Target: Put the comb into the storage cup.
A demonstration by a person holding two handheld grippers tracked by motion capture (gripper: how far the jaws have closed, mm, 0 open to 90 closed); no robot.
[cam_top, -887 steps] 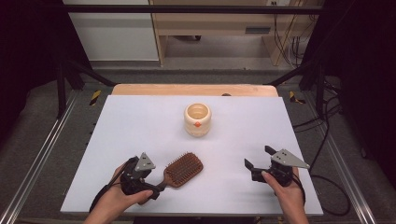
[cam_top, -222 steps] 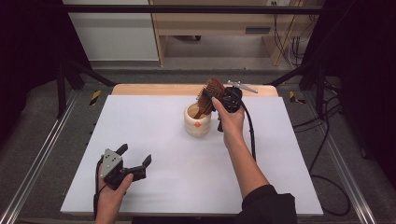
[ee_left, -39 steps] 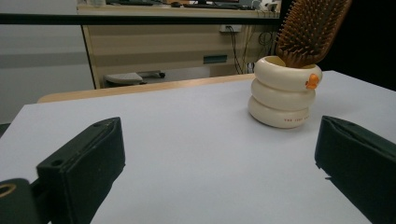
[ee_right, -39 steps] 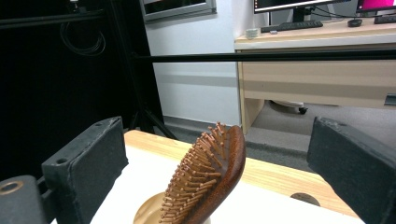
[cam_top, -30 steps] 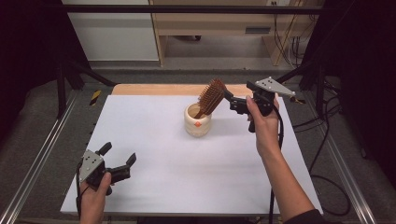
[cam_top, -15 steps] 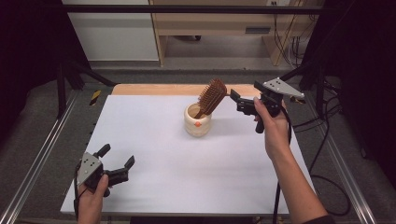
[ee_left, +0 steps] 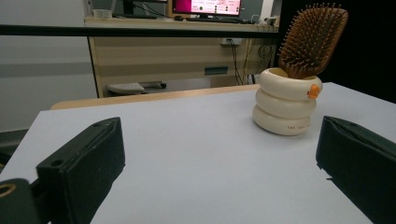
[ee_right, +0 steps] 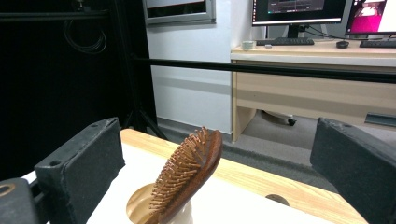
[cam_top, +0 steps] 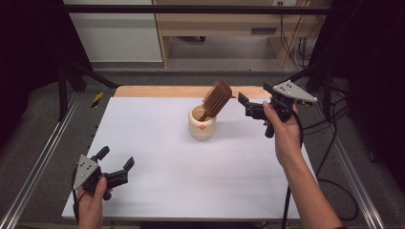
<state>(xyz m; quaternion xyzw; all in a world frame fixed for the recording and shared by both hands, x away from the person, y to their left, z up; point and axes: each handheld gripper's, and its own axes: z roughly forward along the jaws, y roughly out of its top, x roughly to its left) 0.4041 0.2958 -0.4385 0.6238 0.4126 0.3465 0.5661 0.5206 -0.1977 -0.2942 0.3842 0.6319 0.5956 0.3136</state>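
Leaning handle-down in a cream cup (cam_top: pixel 202 125) near the desk's (cam_top: pixel 157 143) far edge, a wooden hairbrush (cam_top: pixel 216 98) tilts right. The right tool (cam_top: pixel 247 108) hovers just beside it, jaws wide apart and empty; the left tool (cam_top: pixel 116 166) gapes empty near the front left corner.

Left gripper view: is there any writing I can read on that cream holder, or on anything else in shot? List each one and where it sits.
Cream holder, bottom ring: a short row of small reddish characters, too small and blurred to read.
Orange mark on the holder's top ring: a small badge, no letters to make out.
Monitor on the desk behind: pink screen with white panels, text too small to read.
Wooden hairbrush standing in the holder: no writing visible.
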